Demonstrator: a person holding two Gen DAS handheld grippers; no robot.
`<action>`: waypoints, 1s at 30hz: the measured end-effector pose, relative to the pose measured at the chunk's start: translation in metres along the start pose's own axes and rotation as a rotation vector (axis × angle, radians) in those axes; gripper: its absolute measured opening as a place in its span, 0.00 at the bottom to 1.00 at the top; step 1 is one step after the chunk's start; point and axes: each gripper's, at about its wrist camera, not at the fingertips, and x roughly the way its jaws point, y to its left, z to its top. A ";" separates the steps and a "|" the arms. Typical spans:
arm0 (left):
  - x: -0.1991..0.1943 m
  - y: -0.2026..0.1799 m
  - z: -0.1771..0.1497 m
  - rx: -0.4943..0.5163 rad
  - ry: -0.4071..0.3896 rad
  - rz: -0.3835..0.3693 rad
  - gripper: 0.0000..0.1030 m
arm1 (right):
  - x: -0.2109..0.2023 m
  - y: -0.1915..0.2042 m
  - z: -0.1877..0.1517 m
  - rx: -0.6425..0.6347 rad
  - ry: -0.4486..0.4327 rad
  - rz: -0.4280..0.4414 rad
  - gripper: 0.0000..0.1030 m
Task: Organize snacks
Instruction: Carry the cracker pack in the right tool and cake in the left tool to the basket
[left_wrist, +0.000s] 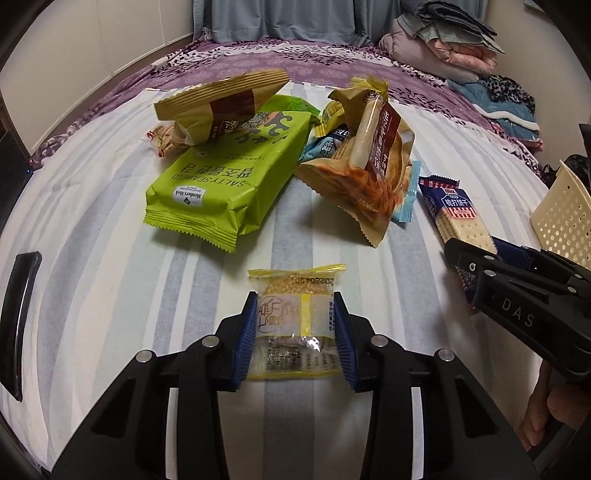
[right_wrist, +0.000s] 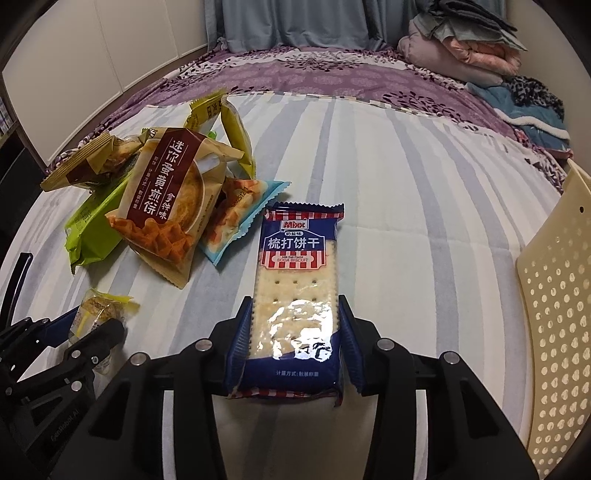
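The tidying looks only just begun: the left gripper (left_wrist: 295, 332) squeezes a small yellow cake pack (left_wrist: 293, 325) and the right gripper (right_wrist: 295, 343) squeezes a cracker pack (right_wrist: 297, 291) on the bed (right_wrist: 424, 221), with more snacks (left_wrist: 229, 177) heaped nearby and the basket (right_wrist: 554, 332) waiting beside.

The green bag (left_wrist: 225, 177) read "SALTY SEAWEED" and "Member's Mark", upside down. The blue cracker pack (right_wrist: 295, 280) bore "Mixx", "梳打饼干" and "SODA BISCUIT". The tan pouch (right_wrist: 166, 206) carried "迷你蛋黄煎饼" and "拿铁味". The right claw (left_wrist: 476, 280) showed "DAS" on its body. The small yellow packet (left_wrist: 295, 321) carried a printed number, too reversed to read surely.
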 end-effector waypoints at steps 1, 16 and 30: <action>-0.002 0.003 -0.002 -0.003 0.000 -0.001 0.38 | -0.002 0.000 0.000 -0.001 -0.004 0.003 0.43; -0.046 -0.007 0.005 0.020 -0.108 0.031 0.37 | -0.044 0.003 0.006 -0.007 -0.097 0.053 0.42; -0.053 -0.005 0.005 0.014 -0.111 0.043 0.37 | -0.038 0.007 -0.001 -0.011 -0.061 0.101 0.42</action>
